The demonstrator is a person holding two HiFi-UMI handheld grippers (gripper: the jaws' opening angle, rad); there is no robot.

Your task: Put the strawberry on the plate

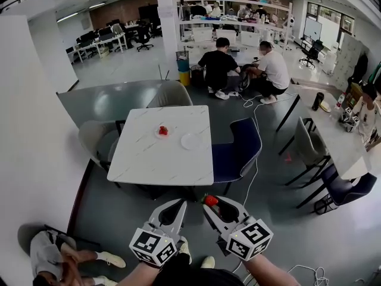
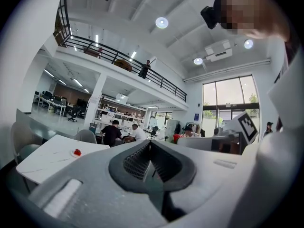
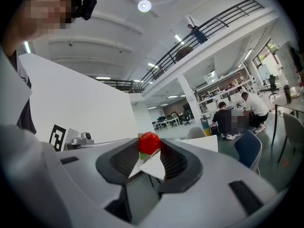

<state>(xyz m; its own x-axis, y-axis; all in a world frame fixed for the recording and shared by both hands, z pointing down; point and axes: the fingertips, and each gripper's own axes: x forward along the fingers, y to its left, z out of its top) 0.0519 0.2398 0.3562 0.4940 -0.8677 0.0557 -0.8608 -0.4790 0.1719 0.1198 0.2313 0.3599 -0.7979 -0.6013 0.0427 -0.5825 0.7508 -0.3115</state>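
1. The right gripper's (image 3: 150, 151) jaws pinch a red strawberry (image 3: 149, 142) at their tips; its underside is hidden between them.
2. The left gripper's (image 2: 150, 146) jaws are pressed together, with nothing in them.
3. Both hang over the floor (image 1: 113, 213), short of the white bench (image 1: 161, 159).
4. On the bench sits an empty plate (image 1: 191, 140). Near it a saucer (image 1: 156, 134) holds something red (image 1: 163, 130), too small to identify.

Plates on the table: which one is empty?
The right-hand plate, beside the blue chair, is empty; the left-hand plate carries a strawberry.
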